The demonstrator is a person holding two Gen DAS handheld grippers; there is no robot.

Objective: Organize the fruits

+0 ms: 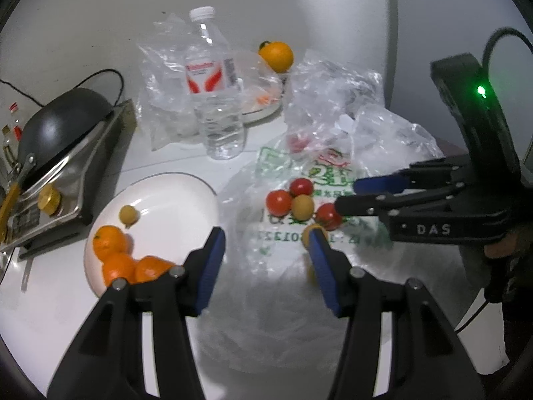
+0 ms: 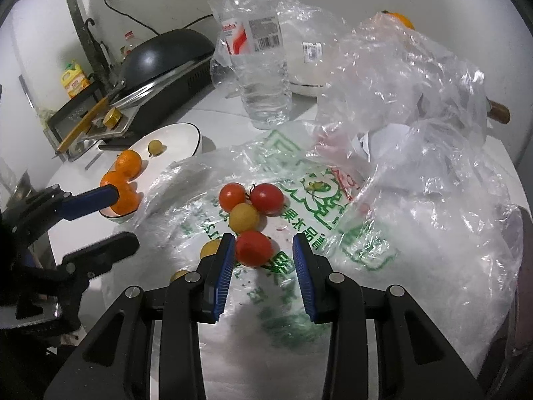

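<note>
In the left wrist view, the left hand-held gripper [image 1: 266, 236] hangs with jaws apart and nothing between them over a flattened printed plastic bag [image 1: 293, 173] on the white desk [image 1: 166, 163]. A white plate [image 1: 173, 200] to its left carries three oranges [image 1: 120, 260] and one small yellow fruit [image 1: 129, 214]. On the bag, red cherry tomatoes [image 1: 279, 202] cluster around a yellow one [image 1: 303, 205], with the right hand-held gripper [image 1: 344, 196] reaching in beside them. In the right wrist view, the right hand-held gripper [image 2: 263, 245] has its jaws apart around a red tomato [image 2: 254, 248], which sits against the left pad with a clear gap to the right pad. A water bottle [image 2: 256, 53] stands behind the bag.
</note>
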